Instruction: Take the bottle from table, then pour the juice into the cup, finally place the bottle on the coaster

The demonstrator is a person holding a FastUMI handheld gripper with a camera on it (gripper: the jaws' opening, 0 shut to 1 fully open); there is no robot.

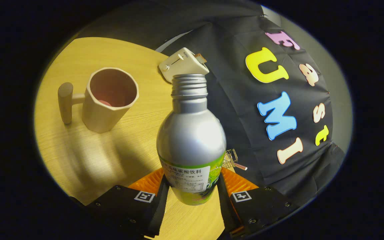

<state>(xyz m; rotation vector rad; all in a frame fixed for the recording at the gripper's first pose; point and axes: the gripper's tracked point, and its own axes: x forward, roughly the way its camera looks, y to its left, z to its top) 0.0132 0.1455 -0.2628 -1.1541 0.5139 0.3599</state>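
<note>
Bottle (191,140) sits between the two fingers of the gripper (192,186), which clamp its lower body from either side, one pad on each flank of the label. It looks lifted off the wooden table (78,160) and the whole view is canted, so the carry toward the cup (110,98) seems to be the step in hand. The mouth is uncapped (threads bare), so juice can slop out early if the tilt grows before the neck is over the cup.

To do it well, I would keep the bottle close to upright while moving it beyond and to the left of the fingers, bring the mouth above the cup's open rim, then tip slowly toward the cup, clear of the handle that sticks out on its far side. The grip is low on a smooth metal body, so any slip would show as the bottle rotating between the pads; steady pressure matters.

Count: one bottle, one cup, one white toaster-like box (182,63) beyond the bottle neck, one small wire rack (231,160) just behind the bottle. I cannot pick out a coaster.
</note>
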